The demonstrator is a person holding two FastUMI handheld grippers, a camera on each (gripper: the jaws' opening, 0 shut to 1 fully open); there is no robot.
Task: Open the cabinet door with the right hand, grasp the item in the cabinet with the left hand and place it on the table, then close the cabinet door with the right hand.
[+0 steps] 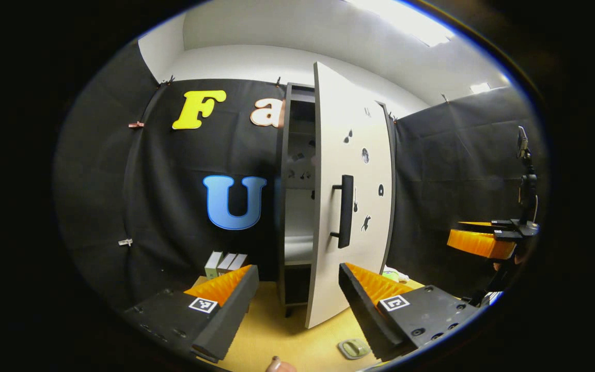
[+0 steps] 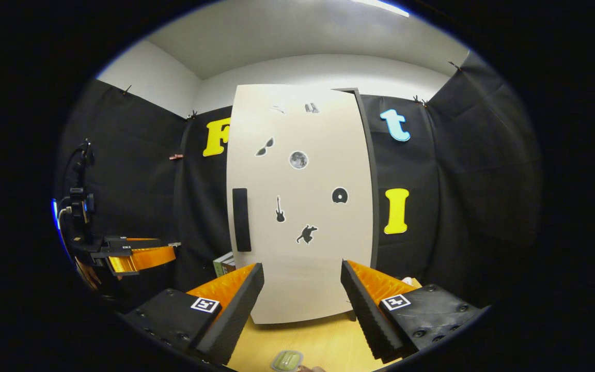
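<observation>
Cabinet door (image 1: 351, 206) partly ajar, swung out from the cabinet (image 1: 297, 206) at 12 o'clock in the left gripper view; dark interior with pale shelves (image 1: 299, 248) showing through the gap, nothing recognisable on them. Small pale green item (image 1: 354, 348) lying on the worktop (image 1: 287, 330) at 6 o'clock, just in front of the door's foot; seen again in the right gripper view (image 2: 287, 360) at 6 o'clock. Judged the item taken from the cabinet, though not certain. If so, opening and placing done; closing the door left.

Left claw (image 1: 297, 299) spread wide, holding nothing, level, aimed at the door's edge and the opening beside it. Right claw (image 2: 302, 305) also wide, nothing between the fingers, squared up to the door face (image 2: 302, 206), the vertical black handle (image 2: 241, 219) at 10 o'clock of its gap, apart from both fingers. Right claw also visible at 3 o'clock in the left gripper view (image 1: 483, 240), well apart from the door. Small boxes (image 1: 224, 263) standing at 8 o'clock by the cabinet's side.
</observation>
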